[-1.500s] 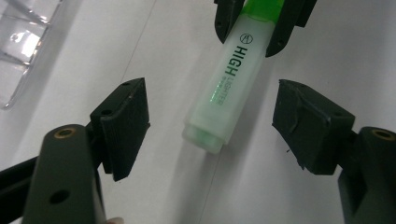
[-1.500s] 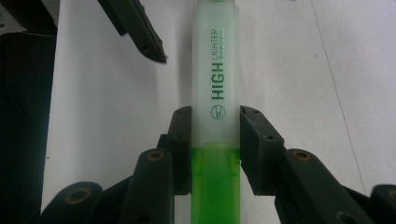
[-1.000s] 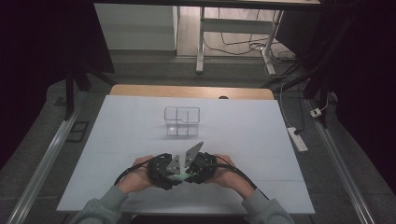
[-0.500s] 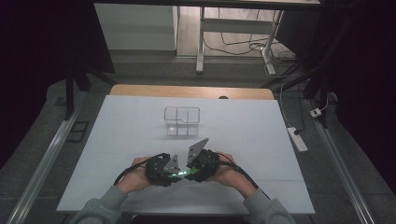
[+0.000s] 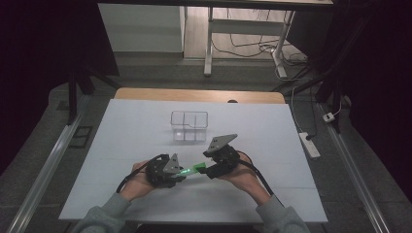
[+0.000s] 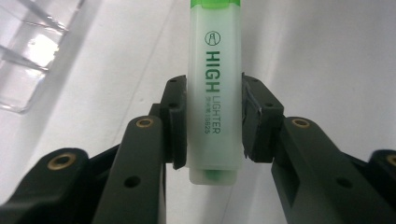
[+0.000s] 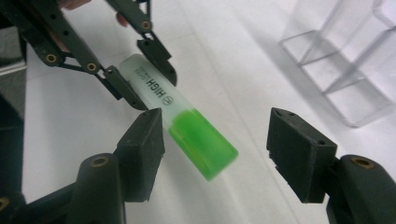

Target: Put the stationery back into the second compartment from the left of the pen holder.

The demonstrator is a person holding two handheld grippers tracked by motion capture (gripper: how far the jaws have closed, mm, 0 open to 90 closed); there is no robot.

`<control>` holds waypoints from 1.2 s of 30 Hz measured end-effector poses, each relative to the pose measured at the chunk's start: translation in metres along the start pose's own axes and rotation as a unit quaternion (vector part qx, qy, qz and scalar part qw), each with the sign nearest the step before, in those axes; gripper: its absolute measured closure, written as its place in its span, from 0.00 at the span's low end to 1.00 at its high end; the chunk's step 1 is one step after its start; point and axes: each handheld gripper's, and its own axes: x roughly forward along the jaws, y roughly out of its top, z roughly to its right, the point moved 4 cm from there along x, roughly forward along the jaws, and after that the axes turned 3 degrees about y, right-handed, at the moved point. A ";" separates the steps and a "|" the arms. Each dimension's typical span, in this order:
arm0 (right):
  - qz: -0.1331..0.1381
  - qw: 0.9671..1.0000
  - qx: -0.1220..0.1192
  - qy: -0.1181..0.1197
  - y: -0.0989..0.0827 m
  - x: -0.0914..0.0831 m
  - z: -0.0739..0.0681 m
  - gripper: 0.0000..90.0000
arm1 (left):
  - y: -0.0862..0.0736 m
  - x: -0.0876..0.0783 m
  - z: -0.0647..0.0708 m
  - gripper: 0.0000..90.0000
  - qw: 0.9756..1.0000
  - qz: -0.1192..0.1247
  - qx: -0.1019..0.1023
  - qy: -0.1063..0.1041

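Observation:
A green highlighter (image 5: 193, 169) (image 6: 215, 93) with a pale barrel and a green cap hangs just above the white table, near its front edge. My left gripper (image 5: 183, 171) (image 6: 212, 123) (image 7: 142, 77) is shut on the barrel, both pads pressing its sides. My right gripper (image 5: 206, 170) (image 7: 219, 140) faces it from the right. Its jaws have just been opening and stand wide apart. The highlighter's green cap (image 7: 201, 140) lies between them, close to the left pad, and is not gripped.
A clear plastic organiser (image 5: 189, 125) (image 6: 28, 56) (image 7: 345, 70) with several compartments stands mid-table, beyond the grippers. The white table sheet (image 5: 121, 141) stretches to both sides. A power strip (image 5: 309, 144) lies on the floor at the right.
The right gripper's jaws have spread off the highlighter and the right hand has drawn a little to the right and up. The left hand has stayed put with the highlighter.

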 end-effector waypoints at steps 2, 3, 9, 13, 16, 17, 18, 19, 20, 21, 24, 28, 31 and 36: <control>0.011 1.000 0.003 -0.008 -0.001 -0.004 0.002 0.41 | 0.000 -0.001 -0.002 0.72 1.000 0.005 -0.008 0.007; 0.020 1.000 0.006 -0.010 -0.001 -0.005 0.002 0.41 | 0.000 -0.002 -0.003 0.72 1.000 0.007 -0.012 0.011; 0.042 0.998 0.023 -0.030 -0.002 -0.010 0.007 0.40 | -0.002 -0.006 -0.008 0.72 0.999 0.026 -0.033 0.025; 0.048 0.998 0.033 -0.035 -0.004 -0.010 0.010 0.39 | -0.002 -0.007 -0.009 0.72 0.998 0.034 -0.042 0.032; 0.047 0.998 0.038 -0.034 -0.006 -0.010 0.011 0.39 | -0.002 -0.007 -0.010 0.72 0.998 0.038 -0.045 0.038; 0.048 0.997 0.038 -0.035 -0.006 -0.010 0.011 0.39 | -0.002 -0.007 -0.010 0.72 0.997 0.042 -0.047 0.038; 0.052 0.997 0.039 -0.035 -0.006 -0.010 0.011 0.39 | -0.002 -0.008 -0.010 0.72 0.997 0.044 -0.048 0.041; 0.055 0.997 0.042 -0.034 -0.006 -0.010 0.011 0.39 | -0.001 -0.008 -0.010 0.72 0.997 0.048 -0.050 0.043; 0.055 0.997 0.044 -0.035 -0.007 -0.010 0.011 0.39 | -0.001 -0.008 -0.010 0.72 0.996 0.051 -0.052 0.045; 0.059 0.997 0.047 -0.033 -0.007 -0.010 0.011 0.39 | 0.000 -0.009 -0.010 0.72 0.996 0.054 -0.052 0.048; 0.062 0.996 0.054 -0.033 -0.007 -0.009 0.012 0.37 | 0.001 -0.009 -0.009 0.72 0.995 0.061 -0.054 0.055; 0.064 0.996 0.062 -0.031 -0.007 -0.006 0.011 0.36 | 0.001 -0.009 -0.010 0.72 0.994 0.067 -0.060 0.059; 0.069 0.995 0.066 -0.028 -0.007 -0.003 0.010 0.35 | 0.002 -0.009 -0.009 0.72 0.994 0.072 -0.060 0.063; 0.076 0.993 0.083 -0.020 -0.007 0.000 0.009 0.34 | 0.004 -0.006 -0.006 0.72 0.993 0.075 -0.060 0.064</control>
